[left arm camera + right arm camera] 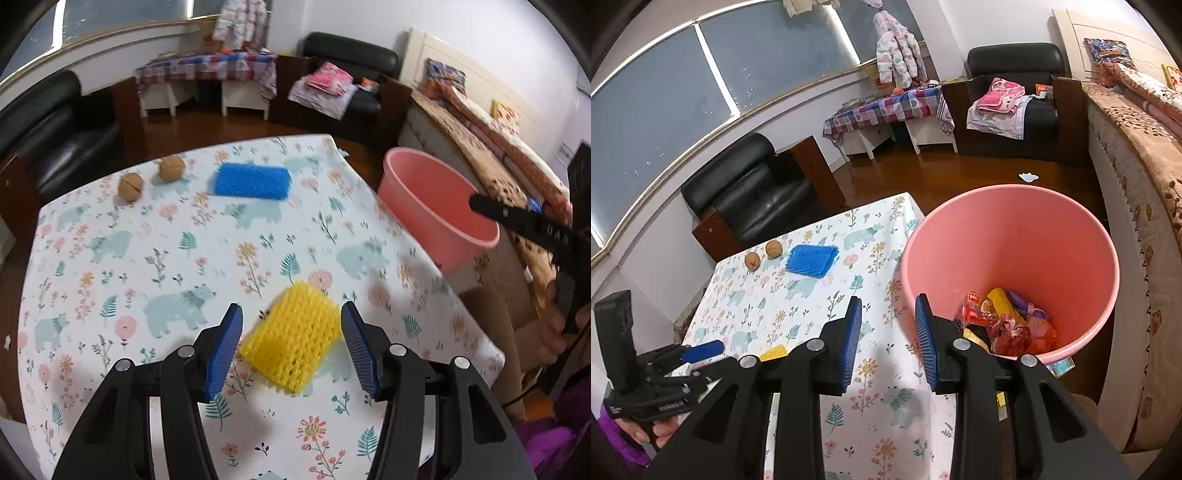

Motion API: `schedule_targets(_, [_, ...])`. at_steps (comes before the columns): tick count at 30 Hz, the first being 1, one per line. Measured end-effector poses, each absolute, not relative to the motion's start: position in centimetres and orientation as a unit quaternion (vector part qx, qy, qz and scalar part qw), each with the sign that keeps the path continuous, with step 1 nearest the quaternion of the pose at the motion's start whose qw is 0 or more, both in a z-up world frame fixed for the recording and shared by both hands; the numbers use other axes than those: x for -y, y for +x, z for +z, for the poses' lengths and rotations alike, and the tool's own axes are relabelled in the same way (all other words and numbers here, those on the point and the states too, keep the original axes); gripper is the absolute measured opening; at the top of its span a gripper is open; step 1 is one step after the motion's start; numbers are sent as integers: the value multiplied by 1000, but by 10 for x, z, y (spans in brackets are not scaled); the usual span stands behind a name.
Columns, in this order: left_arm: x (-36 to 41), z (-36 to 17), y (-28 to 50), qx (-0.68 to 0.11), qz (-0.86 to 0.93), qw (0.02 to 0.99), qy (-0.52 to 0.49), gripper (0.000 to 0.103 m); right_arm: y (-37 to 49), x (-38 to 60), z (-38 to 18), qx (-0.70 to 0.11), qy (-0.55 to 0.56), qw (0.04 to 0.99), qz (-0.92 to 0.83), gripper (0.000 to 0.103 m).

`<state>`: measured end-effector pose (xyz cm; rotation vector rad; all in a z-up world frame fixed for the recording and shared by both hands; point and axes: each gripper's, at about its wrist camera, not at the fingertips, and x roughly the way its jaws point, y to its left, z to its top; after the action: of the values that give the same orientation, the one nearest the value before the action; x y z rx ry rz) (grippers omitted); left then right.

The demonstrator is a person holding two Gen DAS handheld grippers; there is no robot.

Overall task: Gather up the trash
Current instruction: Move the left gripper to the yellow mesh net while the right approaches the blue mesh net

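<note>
Near the table's near edge, toward its right-hand side, the left gripper (pixel 291 343) is hanging over the yellow foam net (pixel 293 341), with its jaws standing wide apart and one blue pad on either side of the net; neither pad is pressing on it, so the net is lying free on the floral tablecloth (pixel 147 258). This spread is giving clearance on both flanks, which suggests the tool is being lined up so that closing will clamp the net across its width. Off the table's right edge, the pink bucket (pixel 1015 236) is standing just beside the cloth, low enough that its rim is sitting around table level; placed there, it is letting items be carried a short way sideways and dropped in. Wrappers and other scraps (pixel 1004 321) are already lying at its bottom. The right gripper (pixel 888 343) is pointing at the gap between the table edge and the bucket's rim, its jaws partly apart with nothing between them, so it appears to be idling clear of the left tool's work area. Toward the table's far edge, the blue foam net (pixel 253 182) and two walnuts (pixel 151 177) are waiting, well apart from both tools, and are judged to be later pickups.
</note>
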<state>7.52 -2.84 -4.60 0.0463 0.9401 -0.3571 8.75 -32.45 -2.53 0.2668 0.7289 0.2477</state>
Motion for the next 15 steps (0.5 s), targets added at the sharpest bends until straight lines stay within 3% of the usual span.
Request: schedule_targets(15, [26, -86, 85, -475, -199, 856, 44, 55, 90, 295, -30, -373, 103, 914, 119, 31])
